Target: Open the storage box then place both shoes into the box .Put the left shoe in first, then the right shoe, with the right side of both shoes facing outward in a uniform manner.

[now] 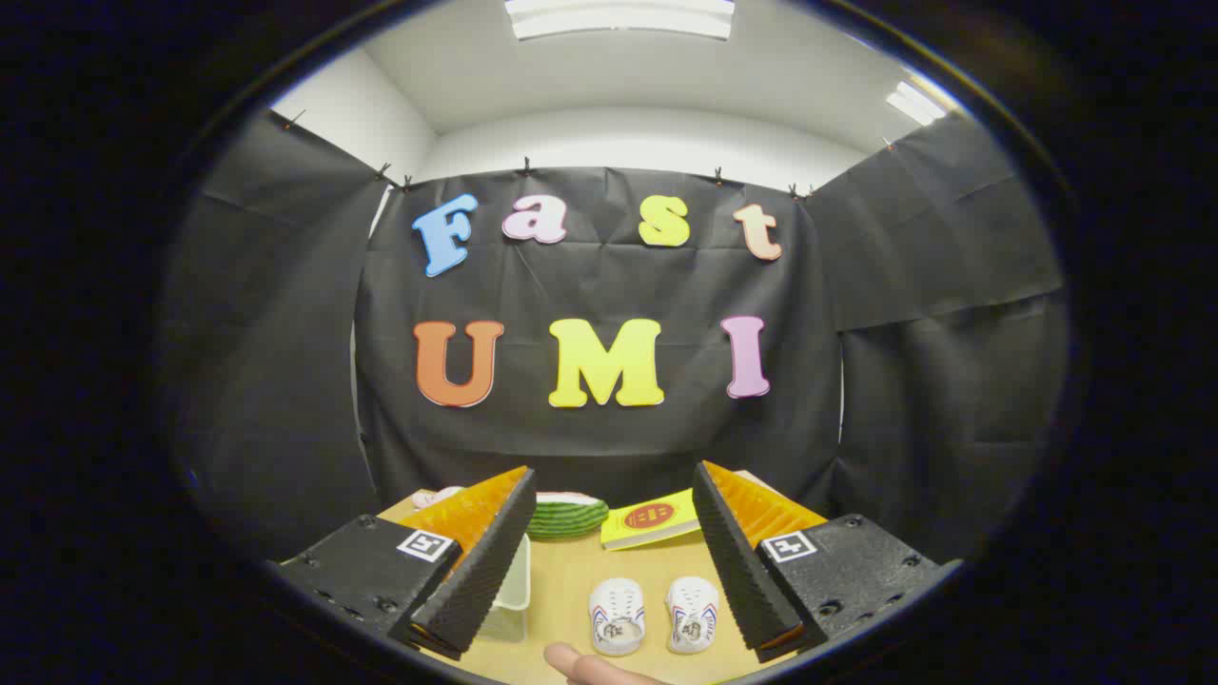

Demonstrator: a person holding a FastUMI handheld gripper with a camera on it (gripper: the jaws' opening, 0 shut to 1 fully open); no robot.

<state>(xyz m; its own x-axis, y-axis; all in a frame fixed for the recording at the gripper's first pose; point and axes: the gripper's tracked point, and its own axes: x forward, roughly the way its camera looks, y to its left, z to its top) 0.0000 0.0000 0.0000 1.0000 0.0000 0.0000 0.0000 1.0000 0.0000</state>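
Tool: tool (609, 571) spread wide, pinching nothing, held above the desk (561, 580).
Storage box: clear storage box (509, 595) just left of the shoes (653, 616), lid apparently unopened.
Advice: descend squarely onto the box's lid edge first.

From my remote seat I see black cloth (609, 285) hung as the booth's back wall, clipped along its top edge, with further black panels (952, 314) angling in on both sides. Above the cloth rises a plain white wall (638, 143) and a white ceiling (618, 76). One long light fixture (618, 17) glows overhead, a second (915, 102) off to the side. Below, a pale wooden tabletop (571, 590) meets the cloth.
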